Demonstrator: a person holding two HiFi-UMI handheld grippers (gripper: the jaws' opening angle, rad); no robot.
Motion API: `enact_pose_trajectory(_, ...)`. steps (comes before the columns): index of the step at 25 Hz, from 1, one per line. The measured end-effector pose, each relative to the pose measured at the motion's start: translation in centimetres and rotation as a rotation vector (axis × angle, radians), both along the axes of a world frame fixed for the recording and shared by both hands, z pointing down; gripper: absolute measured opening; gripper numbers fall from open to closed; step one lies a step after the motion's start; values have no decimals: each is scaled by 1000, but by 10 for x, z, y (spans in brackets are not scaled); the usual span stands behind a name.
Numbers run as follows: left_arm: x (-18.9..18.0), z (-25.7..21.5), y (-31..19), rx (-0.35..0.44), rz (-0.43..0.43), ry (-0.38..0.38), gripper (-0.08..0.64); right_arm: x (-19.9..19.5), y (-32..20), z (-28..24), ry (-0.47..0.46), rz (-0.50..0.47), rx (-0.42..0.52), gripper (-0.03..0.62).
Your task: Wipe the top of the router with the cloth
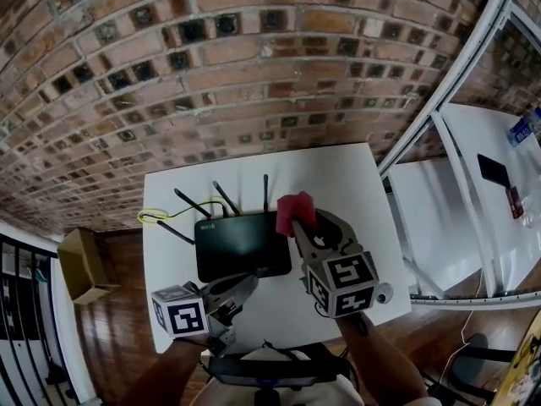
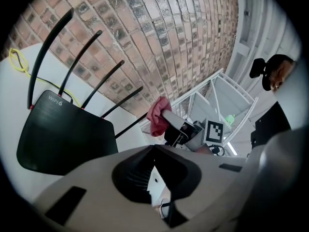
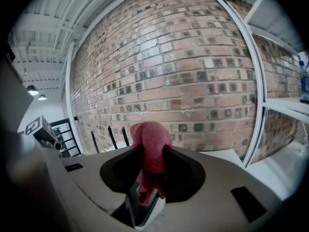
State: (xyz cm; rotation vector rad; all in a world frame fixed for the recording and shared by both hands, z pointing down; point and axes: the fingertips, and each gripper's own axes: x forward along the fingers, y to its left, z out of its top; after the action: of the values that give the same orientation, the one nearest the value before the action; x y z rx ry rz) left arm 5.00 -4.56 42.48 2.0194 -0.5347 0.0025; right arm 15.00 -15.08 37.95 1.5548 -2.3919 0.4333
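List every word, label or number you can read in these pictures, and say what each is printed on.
"WIFI6": white print on the top of the black router, near the antenna end.
Marker cube: black-and-white square patterns only, no letters.
Bottle label at the right edge of the head view: too blurred to read.

1. One flat black plastic router [image 1: 243, 245] out there, and it's the only one.
2. Antennas next: five thin black rod antennas [image 2: 79, 64] fan out from its back edge in the left gripper view. The head view only gives us four.
3. One crumpled red cloth [image 1: 296, 210], a single piece.
4. Two grey hand-held grippers in play, the left gripper [image 1: 248, 282] and the right gripper [image 1: 294, 221].
5. Two black-and-white marker cubes [image 1: 180, 309], one on each gripper.
6. One thin yellow cable [image 1: 155, 217], lying in a loop.
7. One white square table [image 1: 169, 265].
8. One brown cardboard box [image 1: 83, 265].
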Motion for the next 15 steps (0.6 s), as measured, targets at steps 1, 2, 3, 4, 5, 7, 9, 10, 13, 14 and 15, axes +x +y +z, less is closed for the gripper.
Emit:
enact_pose_trajectory(1, 4, -2, -1, 2, -2, -2, 23, 3, -1, 1, 21, -4, 6, 140)
enact_pose_trajectory(2, 7, -2, -1, 2, -3, -4, 23, 7, -3, 5, 37, -6, 4, 141)
enact_pose_trajectory(3, 10, -2, -1, -1, -5, -6, 23, 9, -4, 11, 49, -8, -5, 141)
enact_pose_trajectory(4, 13, -1, 0, -3, -6, -7, 23, 12, -4, 18, 61, -11, -17, 141)
enact_pose_trajectory(5, 16, -1, 0, -2, -9, -10, 23, 14, -4, 25, 71, -15, -28, 140)
enact_pose_trajectory(7, 20, -2, -1, -1, -14, -18, 23, 16, -4, 38, 88, -29, -47, 141)
enact_pose_trajectory(9, 23, -1, -1, -4, -21, -24, 23, 18, -3, 48, 103, -46, -60, 140)
enact_pose_trajectory(10, 24, 1, 0, -7, -25, -27, 23, 18, -3, 52, 111, -54, -65, 140)
enact_pose_trajectory(13, 26, 4, -2, -7, -34, -36, 23, 21, -3, 70, 136, -77, -95, 140)
enact_pose_trajectory(14, 27, 6, -4, -5, -36, -37, 23, 22, -4, 76, 139, -81, -107, 140)
enact_pose_trajectory(15, 28, 8, -5, -4, -38, -38, 23, 23, -5, 82, 138, -85, -117, 141)
